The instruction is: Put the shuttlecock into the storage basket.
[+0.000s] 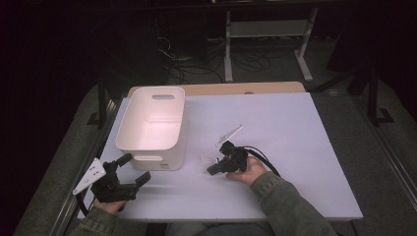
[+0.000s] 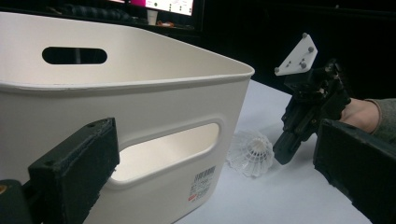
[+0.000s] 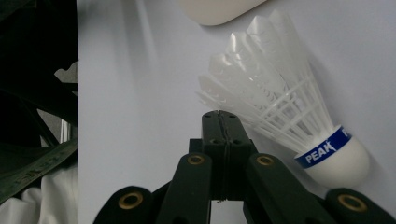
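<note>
Right tongs (image 3: pixel 219 116): closed, empty, beside shuttlecock (image 3: pixel 285 107) lying on counter (image 1: pixel 295 137).
Left tongs (image 1: pixel 129 169): open, empty, facing bin (image 1: pixel 152 123).
Tip: open right tongs, straddle cork, not feathers.

This looks like a dim lab or recording room: a white-topped table (image 1: pixel 275 128) stands alone under a light, loose cables (image 1: pixel 196 64) tangle on the floor behind it, beside a metal desk frame (image 1: pixel 265 44) and a lit monitor (image 2: pixel 170 5).
</note>
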